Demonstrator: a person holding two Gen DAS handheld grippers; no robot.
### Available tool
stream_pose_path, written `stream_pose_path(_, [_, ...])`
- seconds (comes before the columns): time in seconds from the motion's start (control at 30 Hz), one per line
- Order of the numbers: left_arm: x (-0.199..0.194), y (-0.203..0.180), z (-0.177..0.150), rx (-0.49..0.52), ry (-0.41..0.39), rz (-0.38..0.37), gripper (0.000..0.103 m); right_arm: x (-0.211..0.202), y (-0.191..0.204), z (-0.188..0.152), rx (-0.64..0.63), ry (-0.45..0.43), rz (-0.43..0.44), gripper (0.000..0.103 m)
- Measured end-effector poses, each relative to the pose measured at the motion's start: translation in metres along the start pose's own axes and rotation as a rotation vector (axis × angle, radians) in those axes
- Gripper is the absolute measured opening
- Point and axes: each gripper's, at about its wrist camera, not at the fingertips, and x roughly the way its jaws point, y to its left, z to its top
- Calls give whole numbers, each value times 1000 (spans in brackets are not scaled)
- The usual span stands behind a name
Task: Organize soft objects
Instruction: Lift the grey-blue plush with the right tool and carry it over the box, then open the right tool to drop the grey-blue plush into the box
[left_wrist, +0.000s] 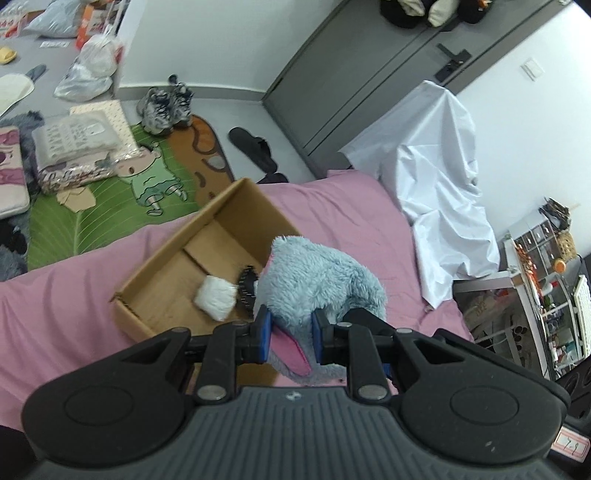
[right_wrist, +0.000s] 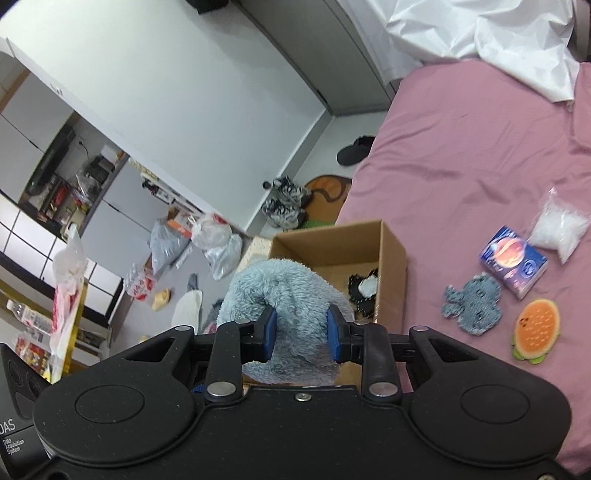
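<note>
Blue pads of the left gripper (left_wrist: 289, 334) are clamping a fluffy light-blue plush toy (left_wrist: 317, 280) by a flap with a pink lining, and the right gripper (right_wrist: 300, 334) is squeezing another part of the same plush between its own blue pads, so both grippers are carrying it together above the pink bed (left_wrist: 351, 210). Just beyond the fingers an open cardboard box (left_wrist: 207, 236) is sitting on the bedsheet near the bed's edge, and the plush is hanging over its near side, partly covering it. Inside the box a small black-and-white furry item (right_wrist: 364, 290) is lying on the bottom. To the right of the box in the right wrist view, a grey knitted piece (right_wrist: 474, 304), a burger-shaped pad (right_wrist: 535, 330), a small printed packet (right_wrist: 513, 260) and a clear bag of white filling (right_wrist: 559, 225) are lying apart on the sheet. Farther off, a white cloth (left_wrist: 439, 177) is draping over the far end of the bed, and on the floor beyond a pair of sneakers (left_wrist: 166, 105) is standing beside a green leaf-print mat (left_wrist: 110, 206)
</note>
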Motion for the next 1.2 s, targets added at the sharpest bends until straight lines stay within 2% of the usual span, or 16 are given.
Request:
stream_pose_path(0.33, [12,38,8,-51,33,42,21,32,14,-10,-8,73,-18,28])
stream_pose_path(0.63, [25,56,6,-79,76,77,21,50,12,-16,6,136,-40,29])
stream_pose_path(0.9, [27,57,7,-56,91,188,25,51,10,-17,8,156,-49,34])
stream_pose_path(0.93, [26,55,7,-50,92,193,27,50,9,-16,11,157,-50,35])
stream_pose_path(1.03, [22,51,8,-36,90,206,39,44,6,-15,14,147,-43,47])
stream_pose_path(1.07, [19,48,8,-27,83,215,44,42,5,-15,11,141,-42,52])
stream_pose_path(1.13, [16,43,8,-9,69,235,53,34,4,-14,4,128,-38,54])
stream_pose_path(1.2, [10,37,9,11,52,250,67,29,3,-12,-9,122,-33,59])
